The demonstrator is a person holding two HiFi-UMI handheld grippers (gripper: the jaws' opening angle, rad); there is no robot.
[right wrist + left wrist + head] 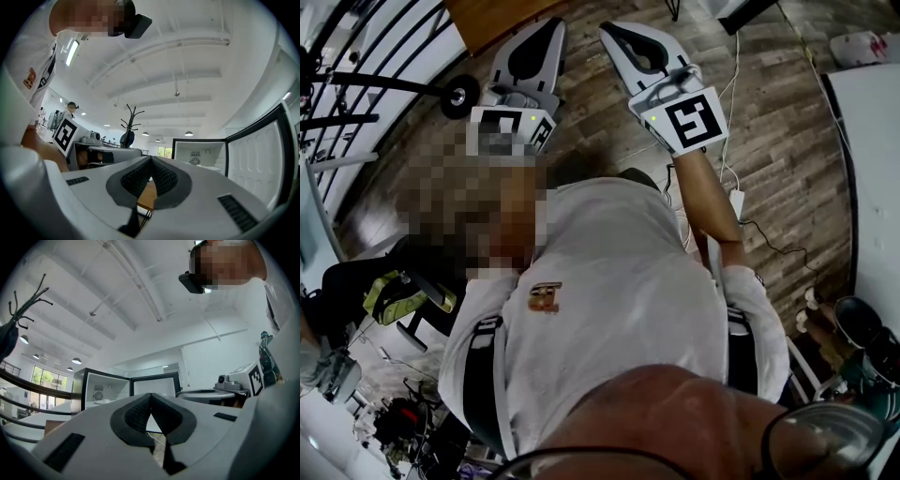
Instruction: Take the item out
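Both grippers are held up in front of a person in a white shirt [609, 281]. Seen from the head view, my left gripper [553, 26] and right gripper [611, 32] point away side by side, each with its marker cube near the hand. In the left gripper view my left gripper [150, 395] is shut with nothing between its pads. In the right gripper view my right gripper [151, 160] is shut and empty too. Beyond the jaws stands a small black fridge [105, 387] with its door [255, 150] swung open. Its white inside [201, 158] shows a fan; no item in it is clear to see.
A wooden table top [147, 197] lies below the right jaws. A coat stand [130, 119] rises at the back. A dark railing [375, 89] runs along the left over the wooden floor [769, 122]. A white table [874, 150] and cables [739, 202] are at the right.
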